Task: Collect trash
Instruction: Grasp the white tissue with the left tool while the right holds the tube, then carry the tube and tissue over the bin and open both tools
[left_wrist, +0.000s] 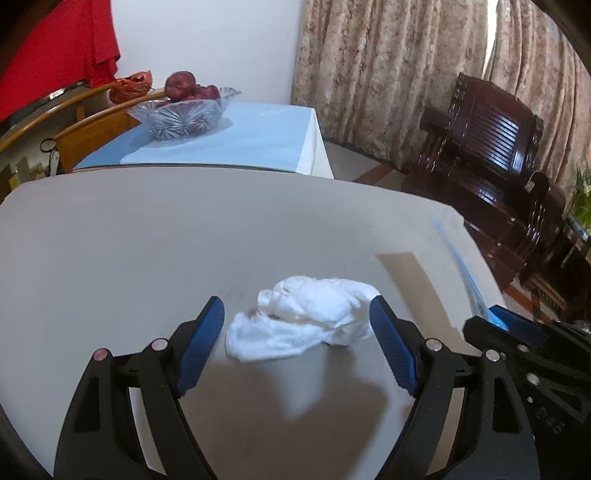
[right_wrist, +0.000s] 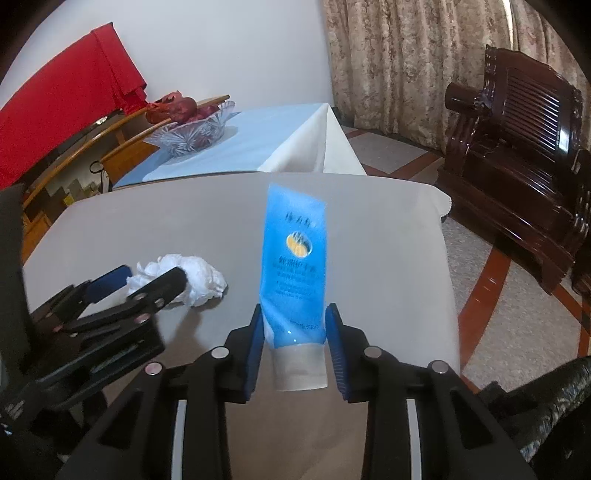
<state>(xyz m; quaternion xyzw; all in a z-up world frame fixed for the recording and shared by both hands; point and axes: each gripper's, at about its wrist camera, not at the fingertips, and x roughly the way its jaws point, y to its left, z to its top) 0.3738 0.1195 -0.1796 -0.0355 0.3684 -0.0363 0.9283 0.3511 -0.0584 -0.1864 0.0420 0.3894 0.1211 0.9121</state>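
A crumpled white tissue (left_wrist: 303, 317) lies on the grey table (left_wrist: 110, 240). My left gripper (left_wrist: 295, 302) is open and straddles it, with its blue pads (left_wrist: 201, 343) clear of the paper on both sides. The right wrist view shows the same tissue (right_wrist: 203, 280) with the left gripper (right_wrist: 153, 273) around it. My right gripper (right_wrist: 295, 310) is shut on a blue tube (right_wrist: 293, 258) with a white cap, gripped near the cap end. The tube points away over the table (right_wrist: 388, 258). The right gripper (left_wrist: 517, 328) also shows at the right edge of the left wrist view.
Behind the grey table stands a blue-clothed table (left_wrist: 258, 136) with a glass bowl of red fruit (left_wrist: 181, 110). Wooden chair backs (left_wrist: 92, 122) are at the left. A dark wooden armchair (left_wrist: 491, 155) stands on the floor to the right, in front of curtains (left_wrist: 388, 74).
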